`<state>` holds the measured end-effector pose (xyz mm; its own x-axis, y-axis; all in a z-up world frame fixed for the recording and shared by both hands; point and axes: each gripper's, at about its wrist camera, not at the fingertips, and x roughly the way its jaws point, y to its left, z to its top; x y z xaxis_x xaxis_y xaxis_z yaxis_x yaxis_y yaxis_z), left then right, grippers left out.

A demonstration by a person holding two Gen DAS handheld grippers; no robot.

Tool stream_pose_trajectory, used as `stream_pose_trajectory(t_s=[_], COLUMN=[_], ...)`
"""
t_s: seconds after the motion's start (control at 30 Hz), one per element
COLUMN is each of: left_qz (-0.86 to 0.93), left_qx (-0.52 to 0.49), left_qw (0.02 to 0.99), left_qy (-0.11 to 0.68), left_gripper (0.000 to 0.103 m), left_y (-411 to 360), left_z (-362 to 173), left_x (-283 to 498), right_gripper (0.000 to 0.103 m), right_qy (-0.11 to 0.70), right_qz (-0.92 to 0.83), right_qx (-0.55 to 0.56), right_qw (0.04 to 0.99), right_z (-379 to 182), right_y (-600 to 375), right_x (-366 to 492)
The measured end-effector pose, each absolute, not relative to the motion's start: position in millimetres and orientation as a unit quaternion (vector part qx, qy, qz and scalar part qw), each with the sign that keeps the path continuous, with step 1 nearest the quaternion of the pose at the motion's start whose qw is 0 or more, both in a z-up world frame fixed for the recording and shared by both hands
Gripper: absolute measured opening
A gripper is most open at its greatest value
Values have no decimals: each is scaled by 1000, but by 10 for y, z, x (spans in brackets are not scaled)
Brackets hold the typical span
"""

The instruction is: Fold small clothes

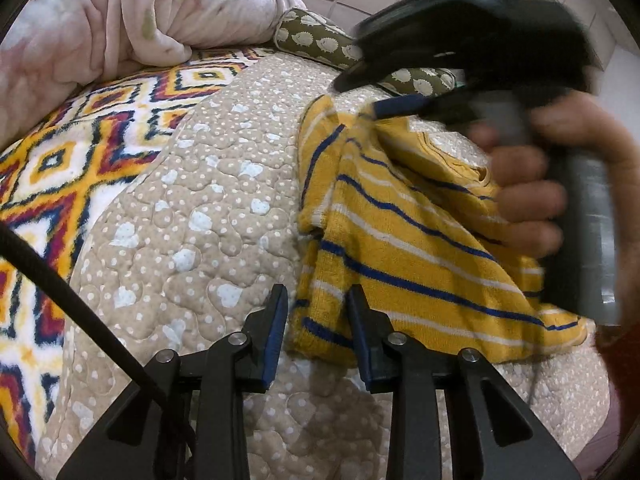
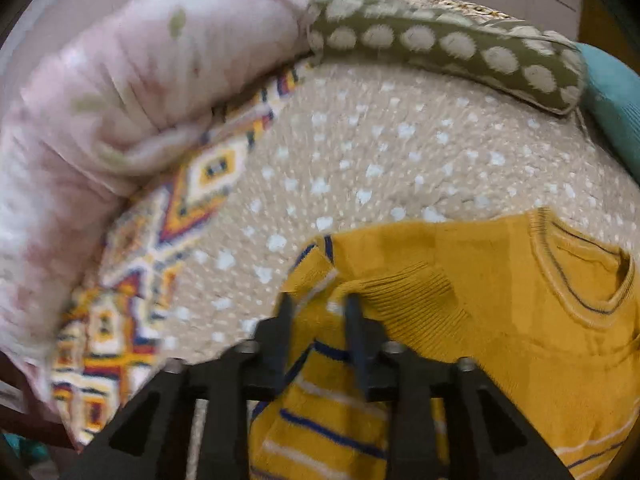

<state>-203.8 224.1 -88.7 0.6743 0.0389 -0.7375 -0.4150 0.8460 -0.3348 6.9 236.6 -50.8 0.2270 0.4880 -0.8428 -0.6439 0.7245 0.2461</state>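
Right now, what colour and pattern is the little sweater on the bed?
Mustard yellow with blue and white stripes; the small sweater shows best in the left wrist view.

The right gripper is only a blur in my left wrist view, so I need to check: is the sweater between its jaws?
Observer: Yes. A striped fold of the sweater sits between the jaws of the right gripper, which stand apart.
Operator: Is there anything past the right end of the pillow?
Observer: A teal cloth lies beside it.
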Motion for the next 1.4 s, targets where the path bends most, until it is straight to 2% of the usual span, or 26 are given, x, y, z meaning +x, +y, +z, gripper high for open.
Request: stream_pose_trajectory(t_s=[0.2, 0.43, 0.47, 0.5, 0.53, 0.57, 0.67, 0.7, 0.77, 0.8, 0.97, 1.07, 1.13, 1.17, 1.2, 1.33, 1.4], left_qz=[142, 159, 158, 159, 161, 163, 166, 166, 165, 164, 162, 161, 164, 166, 170, 187, 173], left_qx=[-230, -210, -205, -200, -195, -193, -186, -185, -187, -187, -176, -170, -163, -159, -154, -148, -165], left_qw=[882, 894, 895, 895, 894, 893, 888, 888, 888, 887, 887, 888, 889, 889, 890, 885, 885], left_qy=[386, 363, 362, 365, 369, 373, 386, 387, 387, 388, 395, 395, 396, 396, 395, 400, 401], left_gripper=[36, 43, 46, 49, 49, 49, 49, 50, 54, 55, 62, 65, 65, 65, 65, 65, 68], left_y=[2165, 1983, 1956, 1932, 1912, 1894, 1877, 1893, 1900, 1904, 1869, 1849, 1828, 1814, 1797, 1708, 1622], left_z=[-857, -696, -684, -688, -701, -715, -783, -799, -816, -826, -858, -864, -864, -861, -851, -767, -728], left_x=[-2070, -2244, -2237, -2228, -2206, -2190, -2129, -2117, -2107, -2102, -2062, -2053, -2043, -2044, -2050, -2122, -2196], right_gripper=[44, 44, 41, 21, 6, 0, 0, 4, 21, 24, 24, 26, 37, 48, 52, 53, 57], right_qy=[487, 522, 528, 528, 526, 529, 512, 500, 482, 474, 466, 460, 438, 425, 413, 379, 363], right_qz=[364, 269, 243, 224, 218, 210, 187, 177, 167, 165, 165, 150, 125, 115, 108, 86, 72], right_qx=[-21, 31, 47, 57, 71, 103, 149, 138, 114, 106, 87, 17, -41, -66, -85, -142, -168], right_qw=[794, 809, 812, 817, 819, 816, 825, 837, 853, 858, 865, 875, 889, 895, 900, 910, 914], right_z=[-162, -479, -577, -645, -687, -729, -621, -527, -398, -348, -286, -220, -152, -114, -80, -30, -32], right_y=[1539, 30, -247, -455, -603, -810, -1076, -1088, -1079, -1069, -1026, -906, -846, -828, -835, -918, -970], right_x=[-12, 127, 220, 293, 350, 420, 454, 438, 421, 409, 356, 118, -146, -296, -457, -931, -1139])
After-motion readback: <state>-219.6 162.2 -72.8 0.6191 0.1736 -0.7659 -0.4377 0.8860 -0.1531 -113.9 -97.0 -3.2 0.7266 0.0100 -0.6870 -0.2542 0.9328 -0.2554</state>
